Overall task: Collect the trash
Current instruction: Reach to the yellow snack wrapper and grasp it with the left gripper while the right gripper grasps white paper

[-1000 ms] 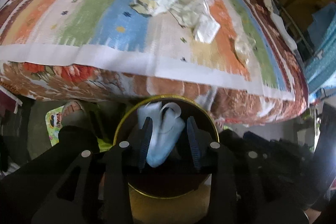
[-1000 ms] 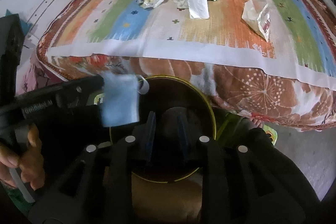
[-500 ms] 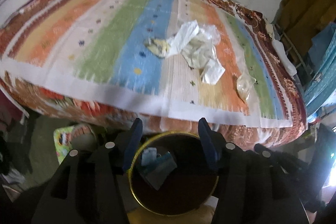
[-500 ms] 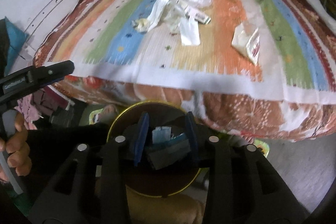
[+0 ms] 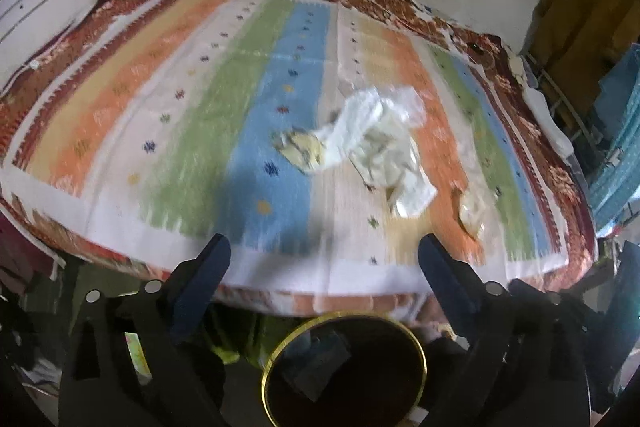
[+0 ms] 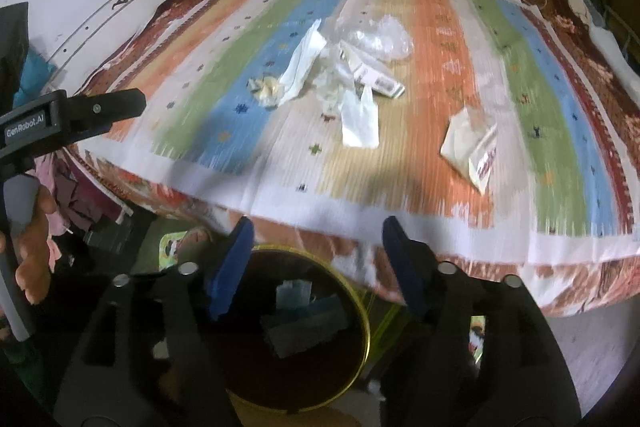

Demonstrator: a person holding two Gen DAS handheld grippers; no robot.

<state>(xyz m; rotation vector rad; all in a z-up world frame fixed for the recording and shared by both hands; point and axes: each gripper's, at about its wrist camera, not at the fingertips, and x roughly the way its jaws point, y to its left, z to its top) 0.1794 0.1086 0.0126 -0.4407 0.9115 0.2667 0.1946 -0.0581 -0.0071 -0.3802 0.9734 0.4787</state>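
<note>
Litter (image 6: 352, 83) lies mid-bed, ahead of both grippers, bin (image 6: 296, 331) beneath them; torn packet (image 6: 472, 151) lies ahead-right of the right gripper (image 6: 316, 259), the nearer; left gripper (image 5: 324, 267) faces the tissue heap (image 5: 376, 143); both jaws opening, empty.

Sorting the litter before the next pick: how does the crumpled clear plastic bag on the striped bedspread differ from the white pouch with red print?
The crumpled clear plastic bag is see-through and bunched; the white pouch with red print is opaque and flatter. The bag lies against the central pile of paper scraps; the pouch lies alone, nearer the bed's edge. Both rest on the striped bedspread, uncollected.
</note>
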